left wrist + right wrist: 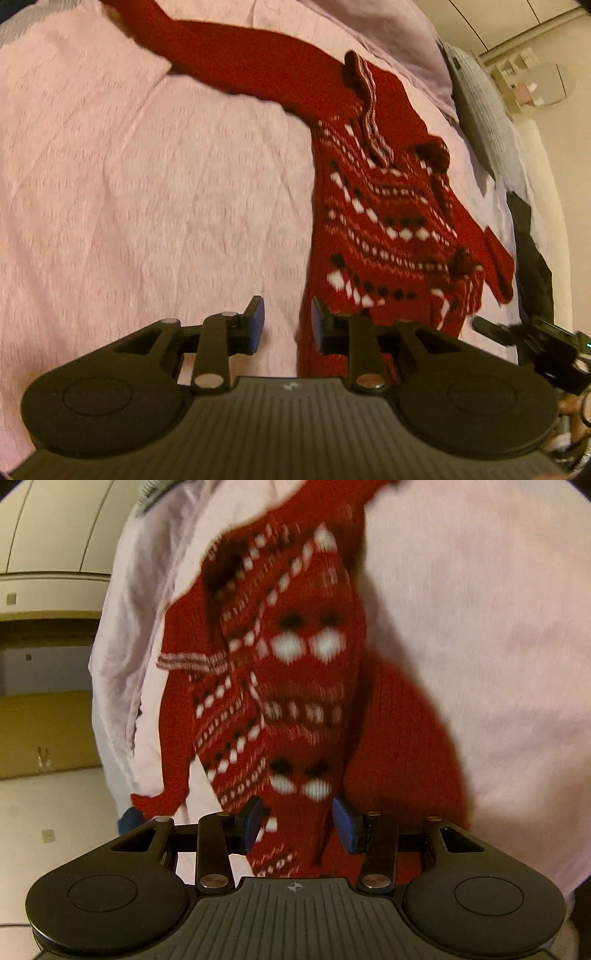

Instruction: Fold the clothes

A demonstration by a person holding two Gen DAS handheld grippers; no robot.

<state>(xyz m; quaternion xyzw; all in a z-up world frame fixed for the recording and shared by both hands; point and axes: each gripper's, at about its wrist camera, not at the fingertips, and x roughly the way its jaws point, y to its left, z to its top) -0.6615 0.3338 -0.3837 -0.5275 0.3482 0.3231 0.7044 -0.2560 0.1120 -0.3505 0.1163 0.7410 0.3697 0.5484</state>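
A red knit sweater [388,221] with white and black diamond bands lies on a pink bedspread [147,184]. One sleeve [236,55] stretches to the upper left. My left gripper [287,326] stands open at the sweater's left edge. Its right pad is over the red knit, and only bedspread shows in the gap. The black frame of my right gripper [546,343] shows at the sweater's lower right. In the right wrist view the sweater [295,683] is blurred. My right gripper [300,823] hovers open over it, with red knit showing between the wide-apart pads.
A grey textured cushion [476,96] and a dark garment [532,240] lie along the bed's right side. A round mirror [550,85] hangs beyond. In the right wrist view the bedspread [480,627] drops off at left to pale floor [55,812] and a cardboard box [44,731].
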